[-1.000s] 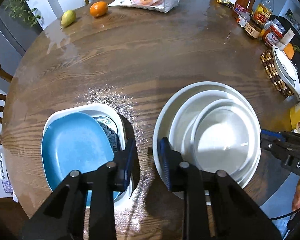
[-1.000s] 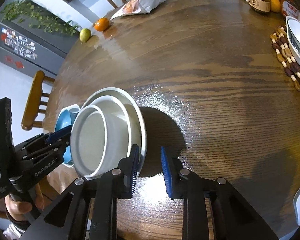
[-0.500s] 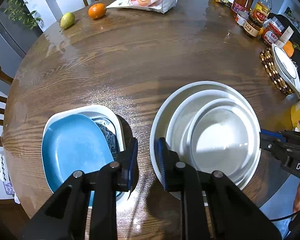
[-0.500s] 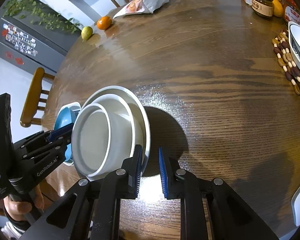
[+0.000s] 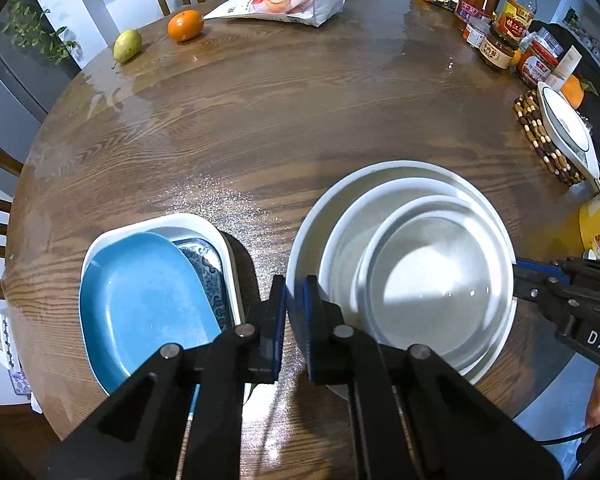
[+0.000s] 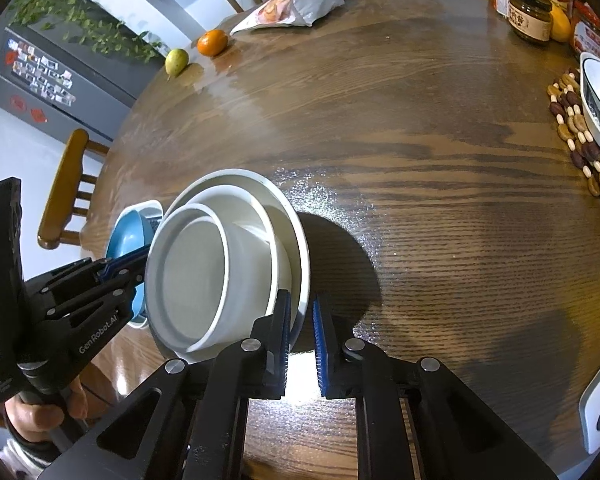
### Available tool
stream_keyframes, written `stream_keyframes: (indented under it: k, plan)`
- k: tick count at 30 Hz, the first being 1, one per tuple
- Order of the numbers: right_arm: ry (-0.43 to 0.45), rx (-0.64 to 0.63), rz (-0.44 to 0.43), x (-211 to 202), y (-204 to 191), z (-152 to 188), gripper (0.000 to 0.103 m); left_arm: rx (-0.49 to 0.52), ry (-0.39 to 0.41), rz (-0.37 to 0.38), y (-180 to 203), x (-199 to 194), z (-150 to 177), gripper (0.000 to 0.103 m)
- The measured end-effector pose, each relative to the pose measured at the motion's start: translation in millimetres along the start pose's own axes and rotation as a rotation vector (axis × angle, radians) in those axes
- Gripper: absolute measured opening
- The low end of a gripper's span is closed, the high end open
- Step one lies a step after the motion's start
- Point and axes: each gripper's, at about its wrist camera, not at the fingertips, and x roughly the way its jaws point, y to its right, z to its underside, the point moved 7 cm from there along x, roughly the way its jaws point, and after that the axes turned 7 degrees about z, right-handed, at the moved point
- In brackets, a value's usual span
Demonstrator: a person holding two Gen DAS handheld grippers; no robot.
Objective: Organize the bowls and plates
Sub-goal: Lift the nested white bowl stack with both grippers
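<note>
Three white bowls sit nested on the round wooden table: a large outer bowl (image 5: 312, 216) (image 6: 260, 184), a middle bowl (image 5: 380, 196) and a small inner bowl (image 5: 432, 280) (image 6: 192, 272). My left gripper (image 5: 294, 320) (image 6: 116, 276) is shut on the left rim of the large bowl. My right gripper (image 6: 300, 328) (image 5: 540, 276) straddles the opposite rim. Its jaws are closing, and a thin gap still shows beside the outer pad. To the left, a blue plate (image 5: 140, 292) lies in a white rectangular dish (image 5: 160, 224) over a blue-patterned plate (image 5: 208, 264).
A pear (image 5: 127, 45), an orange (image 5: 185, 25) and a snack bag (image 5: 284, 4) lie at the far edge. Jars and bottles (image 5: 500, 32) crowd the back right. A white bowl (image 5: 564, 128) rests on a beaded trivet (image 5: 540, 140). Wooden chairs (image 6: 66, 192) ring the table.
Both pairs of jaws have narrowed around the large bowl's rim, the left one until it pinched it. Neither hand has shifted, and the bowls have stayed put.
</note>
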Motion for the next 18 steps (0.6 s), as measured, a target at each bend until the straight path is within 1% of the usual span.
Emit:
stream_keyframes:
  k: [3,18]
  plan:
    - [0.001,-0.004,0.001,0.0,-2.5,0.6,0.012,0.003,0.001,-0.003,0.1,0.0,0.2,0.004]
    - [0.007,-0.015,0.029,-0.1,-2.2,-0.1,0.012,0.006,0.012,0.000,-0.1,-0.9,1.3,0.004]
